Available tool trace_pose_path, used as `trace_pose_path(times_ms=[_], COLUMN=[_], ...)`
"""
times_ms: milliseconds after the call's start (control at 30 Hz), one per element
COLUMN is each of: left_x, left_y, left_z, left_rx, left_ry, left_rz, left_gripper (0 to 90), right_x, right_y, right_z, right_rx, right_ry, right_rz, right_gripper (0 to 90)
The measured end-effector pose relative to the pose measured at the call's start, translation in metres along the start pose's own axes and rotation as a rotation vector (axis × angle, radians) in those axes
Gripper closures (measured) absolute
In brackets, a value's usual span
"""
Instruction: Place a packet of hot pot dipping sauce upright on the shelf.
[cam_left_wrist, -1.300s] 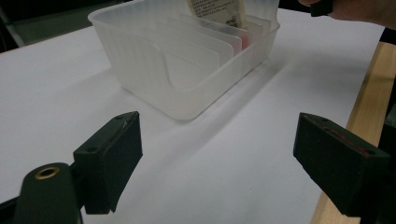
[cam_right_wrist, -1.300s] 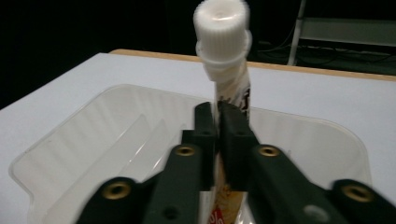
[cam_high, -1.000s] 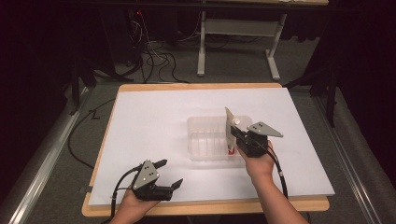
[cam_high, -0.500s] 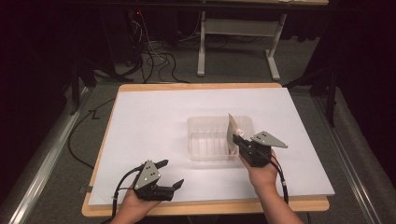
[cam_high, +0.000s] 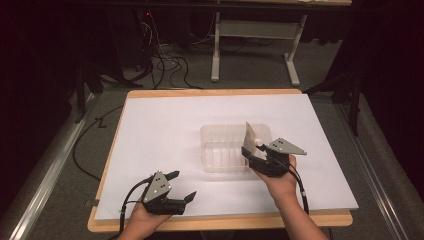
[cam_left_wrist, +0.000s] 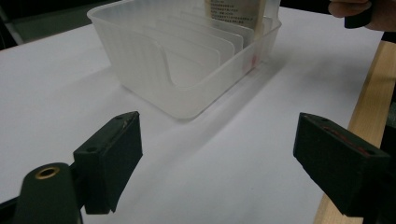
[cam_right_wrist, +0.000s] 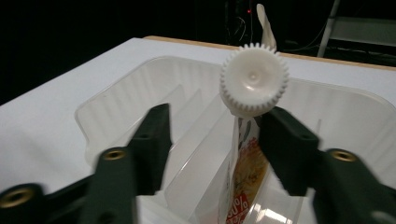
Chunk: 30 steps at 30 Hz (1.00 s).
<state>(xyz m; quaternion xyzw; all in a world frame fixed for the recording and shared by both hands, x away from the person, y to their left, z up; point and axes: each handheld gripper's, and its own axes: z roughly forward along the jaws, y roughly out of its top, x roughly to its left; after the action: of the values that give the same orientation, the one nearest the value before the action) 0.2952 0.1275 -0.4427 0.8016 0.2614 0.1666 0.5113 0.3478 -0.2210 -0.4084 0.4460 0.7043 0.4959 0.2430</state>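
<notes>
A clear plastic bin (cam_high: 220, 150) with inner dividers sits mid-table. A flat pouch (cam_high: 251, 134) with a white screw cap (cam_right_wrist: 253, 79) stands tilted in the bin's right end, between dividers. My right gripper (cam_high: 248, 152) is at the bin's near right corner, open, its jaws on either side of the cap. The left jaw stands well off the pouch (cam_right_wrist: 243, 182); the right jaw is close beside it. My left gripper (cam_high: 182, 186) rests open near the table's front left, pointing at the bin (cam_left_wrist: 154, 70) with nothing between its jaws.
A white sheet (cam_high: 165, 130) covers the wooden table, whose front edge (cam_high: 225, 220) runs just behind my hands. A dark floor with cables (cam_high: 165, 65) and a desk frame (cam_high: 250, 35) lies beyond the far edge.
The pouch has sunk lower into the bin's right end, and the right gripper has shifted slightly towards the person. The left gripper has stayed put.
</notes>
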Motion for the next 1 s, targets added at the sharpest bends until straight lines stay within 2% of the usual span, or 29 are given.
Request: trace_pose_path(times_ms=[33,167,333,500,600,733,867,1000], left_x=[0.0,0.0,0.0,0.002,0.003,0.002,0.001,-0.001], left_y=[0.0,0.0,0.0,0.0,0.0,0.0,-0.001,-0.003], left_z=[0.0,0.0,0.0,-0.001,-0.002,-0.001,0.001,0.003], left_rx=[-0.001,0.0,0.001,-0.003,-0.003,-0.003,0.008,0.008], left_ry=[0.001,0.002,0.003,0.02,0.024,0.024,0.017,0.004], left_rz=[0.0,0.001,0.0,-0.01,-0.011,-0.01,-0.009,-0.024], left_gripper=[16.3,16.2,16.2,16.0,15.9,15.9,15.9,15.9], right_x=[0.001,0.002,0.001,-0.003,-0.012,-0.028,-0.049,-0.061], right_y=[0.001,0.004,0.006,0.004,-0.004,-0.018,-0.036,-0.057], right_z=[0.0,-0.004,-0.013,-0.032,-0.047,-0.066,-0.087,-0.103], right_rx=[-0.002,-0.007,-0.008,-0.03,-0.03,-0.018,0.005,0.008], right_ry=[-0.004,-0.009,-0.006,-0.006,-0.022,-0.056,-0.101,-0.14], right_rz=[-0.008,-0.028,-0.042,-0.056,-0.072,-0.064,-0.044,-0.04], right_gripper=[32.0,21.0,17.6,16.8,16.8,16.9,17.0,17.0])
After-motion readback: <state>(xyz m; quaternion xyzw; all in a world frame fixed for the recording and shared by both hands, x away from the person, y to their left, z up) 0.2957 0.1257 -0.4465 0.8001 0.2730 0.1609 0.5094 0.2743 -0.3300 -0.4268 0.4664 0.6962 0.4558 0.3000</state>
